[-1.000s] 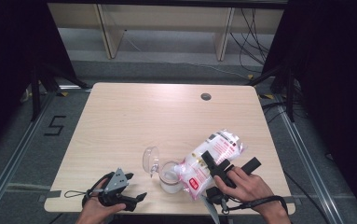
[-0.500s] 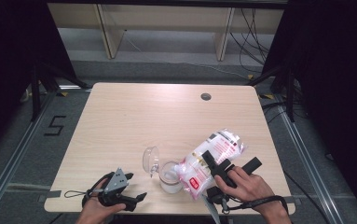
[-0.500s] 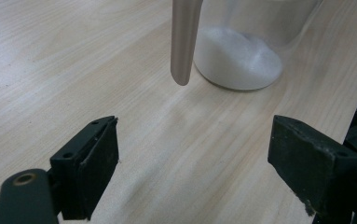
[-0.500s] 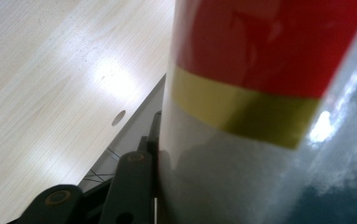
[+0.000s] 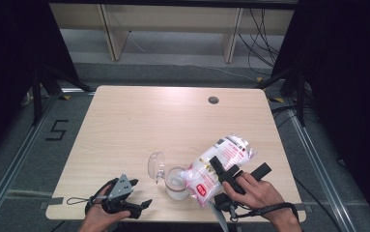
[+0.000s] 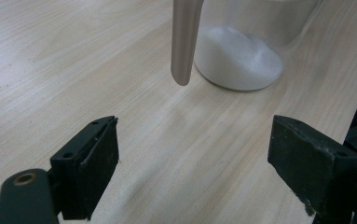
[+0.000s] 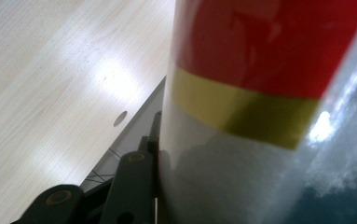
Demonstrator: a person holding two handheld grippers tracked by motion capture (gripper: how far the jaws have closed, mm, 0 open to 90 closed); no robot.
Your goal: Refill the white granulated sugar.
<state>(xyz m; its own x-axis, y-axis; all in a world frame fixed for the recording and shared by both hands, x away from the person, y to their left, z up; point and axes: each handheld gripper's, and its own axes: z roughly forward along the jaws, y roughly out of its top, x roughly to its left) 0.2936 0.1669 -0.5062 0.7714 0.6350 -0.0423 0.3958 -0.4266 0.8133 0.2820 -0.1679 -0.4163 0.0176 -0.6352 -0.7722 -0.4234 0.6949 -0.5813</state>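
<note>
A clear plastic bag of white powder, with a red and yellow label, lies tilted with its lower end at a clear jar. The jar holds white powder, and its lid is swung open to the left. My right gripper is shut on the bag; in the right gripper view the bag presses against the left jaw and hides the other. My left gripper rests open near the table's front edge. Its jaws face the jar with nothing between them.
The light wooden table has a round cable hole at the back right. A pale rounded strip hangs in front of the jar in the left gripper view. Dark floor and shelving lie beyond the table's far edge.
</note>
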